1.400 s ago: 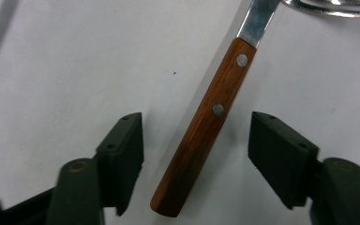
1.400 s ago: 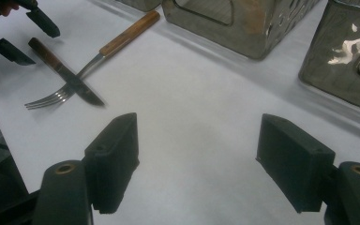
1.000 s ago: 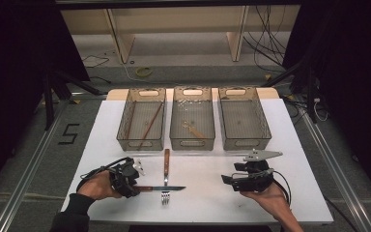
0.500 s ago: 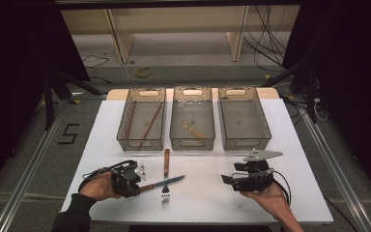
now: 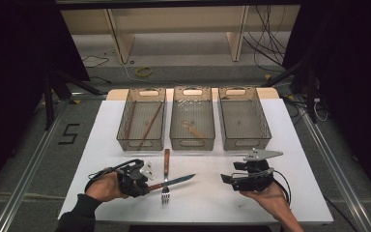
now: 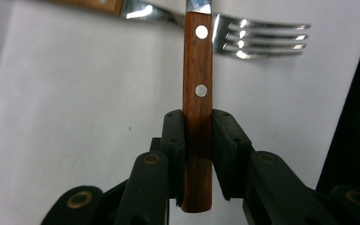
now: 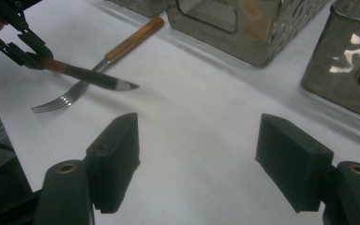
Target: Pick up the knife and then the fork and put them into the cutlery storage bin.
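Now lifting the knife clear of the fork

Just ahead of the left gripper (image 5: 144, 182) the knife (image 5: 171, 182) sticks out toward the middle of the table, its wooden handle (image 6: 197, 108) pinched between the two black pads. The jaws have just been closing, and the left gripper view shows them pressed on both sides of the handle, low down near its butt end. The blade passes over the fork (image 5: 165, 174), which lies on the white table (image 5: 290, 140) with its tines (image 6: 262, 40) just beyond the gripper's tips and its wooden handle pointing away toward the bins. In the right gripper view the blade tip looks raised a little off the table — so the pick-up seems done and the carry is starting.

The right gripper (image 5: 232, 178) hovers well off to the side, jaws spread wide with nothing between them.

Three bins stand in a row farther out from both grippers. The left bin (image 5: 141, 118) holds long wooden sticks, the middle bin (image 5: 192, 117) a small wooden utensil, and the right bin (image 5: 244, 117) looks empty. My guess is that the knife goes into one of them — which one, I cannot tell. The next move calls for raising the knife enough to clear the fork and the bin's rim, keeping the pinch firm since the long blade levers against the short grip, then lowering it in lengthwise.
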`<state>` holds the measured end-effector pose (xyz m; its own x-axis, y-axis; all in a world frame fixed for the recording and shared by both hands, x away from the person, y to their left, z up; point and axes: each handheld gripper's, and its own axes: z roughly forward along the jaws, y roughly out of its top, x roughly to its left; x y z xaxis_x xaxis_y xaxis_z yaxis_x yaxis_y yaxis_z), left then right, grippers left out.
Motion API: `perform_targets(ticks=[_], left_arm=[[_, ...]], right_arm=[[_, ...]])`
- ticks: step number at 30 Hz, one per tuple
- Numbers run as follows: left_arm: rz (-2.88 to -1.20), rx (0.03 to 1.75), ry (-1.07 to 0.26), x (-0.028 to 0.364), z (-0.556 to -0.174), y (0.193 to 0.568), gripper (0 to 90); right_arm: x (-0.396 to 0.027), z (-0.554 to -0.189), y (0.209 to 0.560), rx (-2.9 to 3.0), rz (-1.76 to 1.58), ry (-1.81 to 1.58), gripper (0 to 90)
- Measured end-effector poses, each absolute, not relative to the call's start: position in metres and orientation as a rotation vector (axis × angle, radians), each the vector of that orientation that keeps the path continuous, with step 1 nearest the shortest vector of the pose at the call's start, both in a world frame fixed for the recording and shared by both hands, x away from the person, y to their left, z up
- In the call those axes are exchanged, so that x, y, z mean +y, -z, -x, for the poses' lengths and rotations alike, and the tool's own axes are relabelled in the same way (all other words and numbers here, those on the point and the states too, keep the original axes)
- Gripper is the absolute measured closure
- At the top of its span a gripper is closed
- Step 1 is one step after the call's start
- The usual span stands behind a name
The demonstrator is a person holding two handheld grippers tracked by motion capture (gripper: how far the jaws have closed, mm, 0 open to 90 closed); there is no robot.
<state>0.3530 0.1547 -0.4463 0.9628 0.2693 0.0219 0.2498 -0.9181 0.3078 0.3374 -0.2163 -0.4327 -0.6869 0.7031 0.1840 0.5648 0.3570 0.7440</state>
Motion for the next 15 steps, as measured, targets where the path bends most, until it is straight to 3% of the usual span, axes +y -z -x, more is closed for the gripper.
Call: perform_targets(ticks=[15], left_arm=[[-2.798,0.229,-0.021,0.110,-0.350,0.437,75.4]], right_arm=[[-0.187,-0.331,0.417,2.526,-0.938,-1.297,31.3]])
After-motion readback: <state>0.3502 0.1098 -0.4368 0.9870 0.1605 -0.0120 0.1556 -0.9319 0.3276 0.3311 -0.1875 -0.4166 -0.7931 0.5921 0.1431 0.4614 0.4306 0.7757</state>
